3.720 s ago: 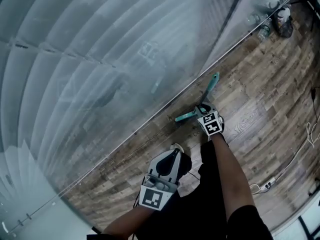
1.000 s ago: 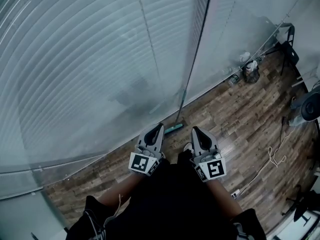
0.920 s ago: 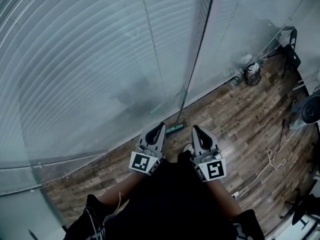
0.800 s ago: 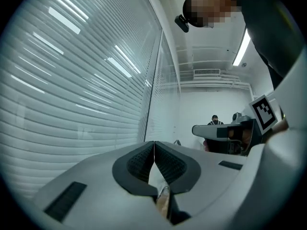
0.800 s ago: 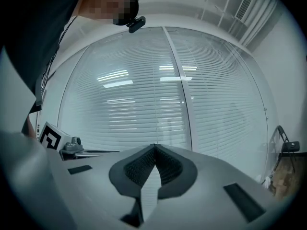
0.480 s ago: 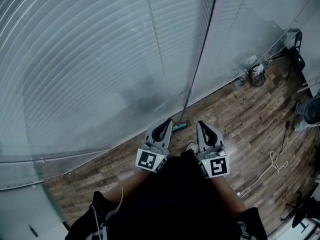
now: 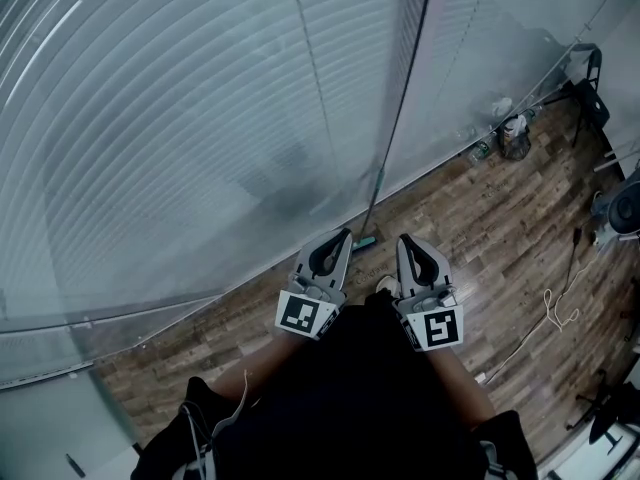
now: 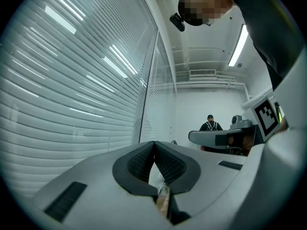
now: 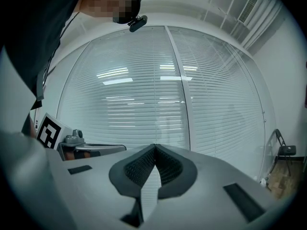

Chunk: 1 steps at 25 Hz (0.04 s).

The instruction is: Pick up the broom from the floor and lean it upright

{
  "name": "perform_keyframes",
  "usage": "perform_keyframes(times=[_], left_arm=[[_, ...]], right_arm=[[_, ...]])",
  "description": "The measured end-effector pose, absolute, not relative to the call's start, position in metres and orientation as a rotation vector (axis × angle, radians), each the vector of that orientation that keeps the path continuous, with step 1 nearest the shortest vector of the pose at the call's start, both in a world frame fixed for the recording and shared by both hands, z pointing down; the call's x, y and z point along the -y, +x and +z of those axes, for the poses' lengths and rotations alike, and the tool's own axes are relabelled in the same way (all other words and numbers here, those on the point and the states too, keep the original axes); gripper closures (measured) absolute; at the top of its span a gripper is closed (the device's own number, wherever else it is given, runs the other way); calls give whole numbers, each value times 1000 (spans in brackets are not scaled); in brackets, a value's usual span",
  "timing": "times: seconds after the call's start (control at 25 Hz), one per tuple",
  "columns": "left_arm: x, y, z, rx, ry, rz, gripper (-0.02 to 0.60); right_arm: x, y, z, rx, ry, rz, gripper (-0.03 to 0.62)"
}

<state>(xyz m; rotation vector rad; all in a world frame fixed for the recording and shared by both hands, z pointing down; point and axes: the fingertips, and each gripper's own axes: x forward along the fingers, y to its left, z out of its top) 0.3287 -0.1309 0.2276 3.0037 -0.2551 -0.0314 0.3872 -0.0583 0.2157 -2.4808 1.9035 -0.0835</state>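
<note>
My left gripper (image 7: 342,236) and right gripper (image 7: 406,240) are closed and empty; the leaning broom (image 7: 366,240) looks light, stiff, best gripped mid-handle.

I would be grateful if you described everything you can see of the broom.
The broom is small in the head view: a teal head on a thin dark handle with a paler top end. It stands nearly upright, its head down on the wooden floor and its handle leaning against the blind-covered glass partition, beside a dark frame post. Its bristles cannot be made out.
</note>
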Motion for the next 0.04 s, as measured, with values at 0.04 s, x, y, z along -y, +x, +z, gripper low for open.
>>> perform_keyframes(times=[0.04], left_arm=[[132, 329, 225, 252, 3008, -31, 563]], right_arm=[[59, 387, 213, -1901, -2482, -89, 574]])
